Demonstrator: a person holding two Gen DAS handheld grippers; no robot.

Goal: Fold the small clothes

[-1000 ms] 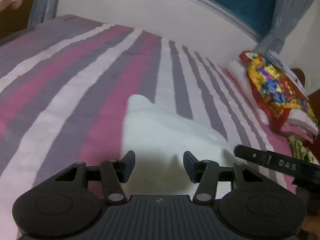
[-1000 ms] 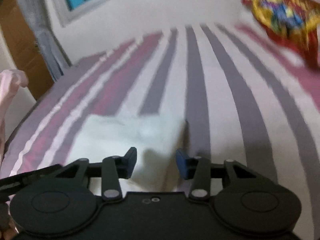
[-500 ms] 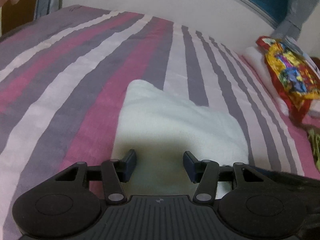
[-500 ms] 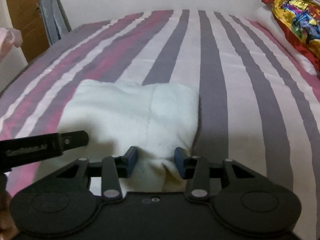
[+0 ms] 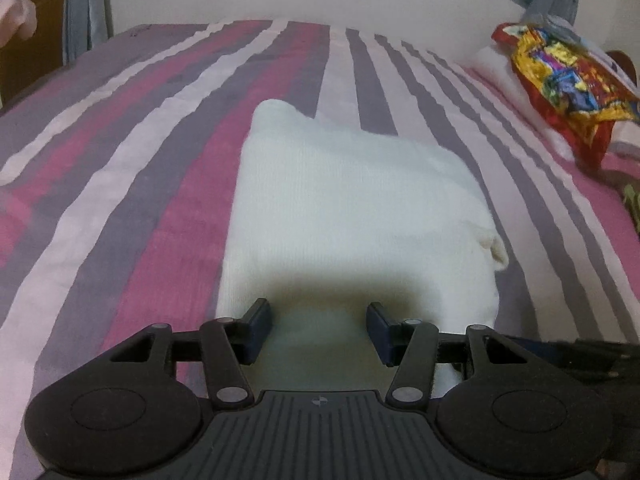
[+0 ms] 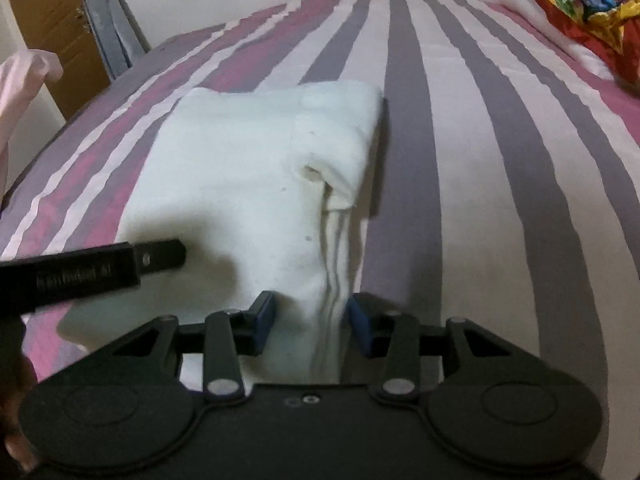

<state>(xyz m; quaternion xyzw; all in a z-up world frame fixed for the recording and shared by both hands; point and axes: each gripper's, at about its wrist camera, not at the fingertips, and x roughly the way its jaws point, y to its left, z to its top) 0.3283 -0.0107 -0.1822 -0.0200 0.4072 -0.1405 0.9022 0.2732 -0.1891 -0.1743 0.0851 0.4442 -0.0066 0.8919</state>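
Observation:
A small white knitted garment (image 5: 352,208) lies folded flat on the striped bed; it also shows in the right wrist view (image 6: 248,184), with a folded sleeve along its right side. My left gripper (image 5: 320,330) is open, its jaws above the garment's near edge with nothing between them. My right gripper (image 6: 310,326) is open over the garment's near right edge, where the stacked layers sit between the jaws without being pinched. The left gripper's side (image 6: 92,272) shows in the right wrist view, over the garment's left part.
The bed (image 5: 120,184) has pink, grey and white stripes. A colourful red and yellow cloth (image 5: 568,88) lies on white pillows at the far right. A pink garment (image 6: 20,92), a curtain and a wooden door (image 6: 52,24) stand at the left.
Both grippers have dropped and come closer to the white garment, which now fills more of both views. Both stay open.

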